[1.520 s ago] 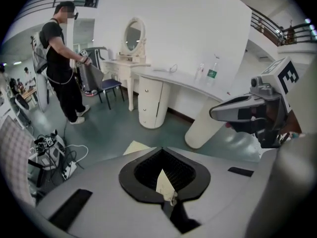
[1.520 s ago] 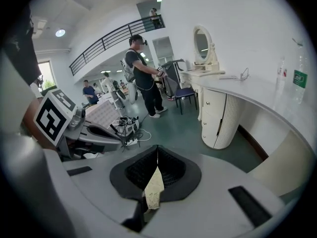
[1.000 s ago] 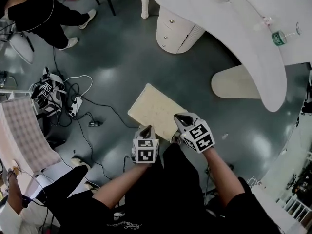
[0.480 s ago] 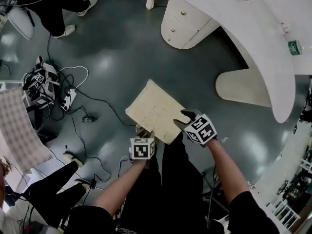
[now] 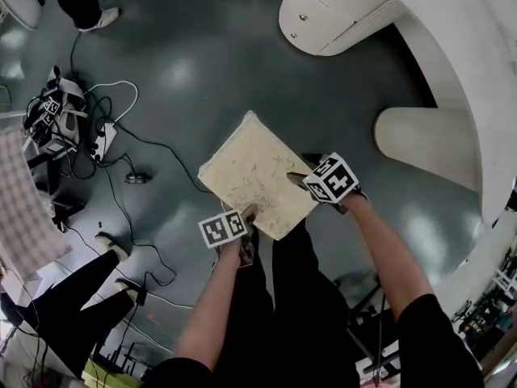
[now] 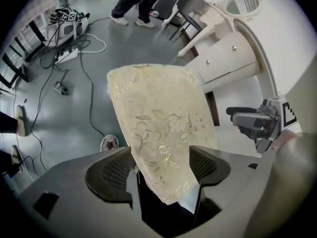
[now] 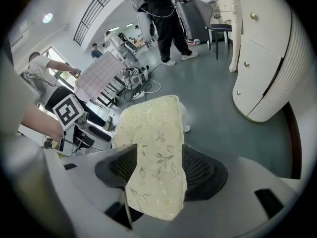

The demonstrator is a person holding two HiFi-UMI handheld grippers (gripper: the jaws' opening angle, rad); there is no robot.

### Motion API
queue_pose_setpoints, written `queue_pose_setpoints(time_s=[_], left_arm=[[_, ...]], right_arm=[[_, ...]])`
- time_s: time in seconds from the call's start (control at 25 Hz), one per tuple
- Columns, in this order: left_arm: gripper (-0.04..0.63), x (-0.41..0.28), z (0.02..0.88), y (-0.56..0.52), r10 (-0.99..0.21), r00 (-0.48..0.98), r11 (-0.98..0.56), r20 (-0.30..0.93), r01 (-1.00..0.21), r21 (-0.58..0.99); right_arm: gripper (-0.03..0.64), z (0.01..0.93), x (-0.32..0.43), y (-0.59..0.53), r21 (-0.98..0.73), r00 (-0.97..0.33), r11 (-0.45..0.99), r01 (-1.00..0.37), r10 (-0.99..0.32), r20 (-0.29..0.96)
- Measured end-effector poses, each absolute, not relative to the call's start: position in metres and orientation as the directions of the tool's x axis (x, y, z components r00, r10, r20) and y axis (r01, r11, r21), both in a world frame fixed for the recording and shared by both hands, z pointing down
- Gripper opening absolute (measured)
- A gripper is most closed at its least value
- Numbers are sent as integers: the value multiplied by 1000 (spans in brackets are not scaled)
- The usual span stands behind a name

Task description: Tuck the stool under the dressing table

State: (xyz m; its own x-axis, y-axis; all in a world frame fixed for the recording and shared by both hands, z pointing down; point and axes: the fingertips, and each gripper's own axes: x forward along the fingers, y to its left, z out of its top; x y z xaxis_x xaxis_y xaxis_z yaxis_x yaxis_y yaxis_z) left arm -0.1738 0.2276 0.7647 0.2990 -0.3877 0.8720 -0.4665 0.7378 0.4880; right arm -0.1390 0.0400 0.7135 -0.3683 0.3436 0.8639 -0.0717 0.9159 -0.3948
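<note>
At the near edge of the cream floral stool (image 5: pixel 250 168), the fingers of the left gripper (image 5: pixel 249 212) and the right gripper (image 5: pixel 296 177) stand wide, having just been opening, with the cushion's edge between each pair. The stool sits on the grey floor (image 5: pixel 186 71), apart from the white dressing table (image 5: pixel 456 43).

stool (image 5: pixel 254 172) legs hidden, dressing table (image 5: pixel 472 51) cropped

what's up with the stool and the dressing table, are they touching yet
Apart. The head view shows a plain stretch of grey floor between the stool and every part of the dressing table in view.
</note>
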Motion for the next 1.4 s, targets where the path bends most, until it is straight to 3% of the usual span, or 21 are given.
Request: queue_pose_setpoints(time_s=[0.48,0.6,0.76,1.04,1.4], left_arm=[[420,-173,798,231,-313,243,809,918,-439,392],[433,-174,804,235,-350,271,802,897,-408,436],[512,-175,813,241,-404,318,784,858,-363,503],[532,-170,821,210,-582,362,724,728,-177,667],[546,-180,825,199,-541,312,739,781,-267,618]], right_arm=[[269,778,-148,38,-491,-315,870,-40,455,833],[279,788,-146,45,-512,-294,858,-30,482,825],[298,801,-145,43,-595,-291,800,-76,553,781],[302,804,-146,50,-684,-311,723,-99,630,711],[302,801,-145,42,-655,-418,743,-138,556,719]])
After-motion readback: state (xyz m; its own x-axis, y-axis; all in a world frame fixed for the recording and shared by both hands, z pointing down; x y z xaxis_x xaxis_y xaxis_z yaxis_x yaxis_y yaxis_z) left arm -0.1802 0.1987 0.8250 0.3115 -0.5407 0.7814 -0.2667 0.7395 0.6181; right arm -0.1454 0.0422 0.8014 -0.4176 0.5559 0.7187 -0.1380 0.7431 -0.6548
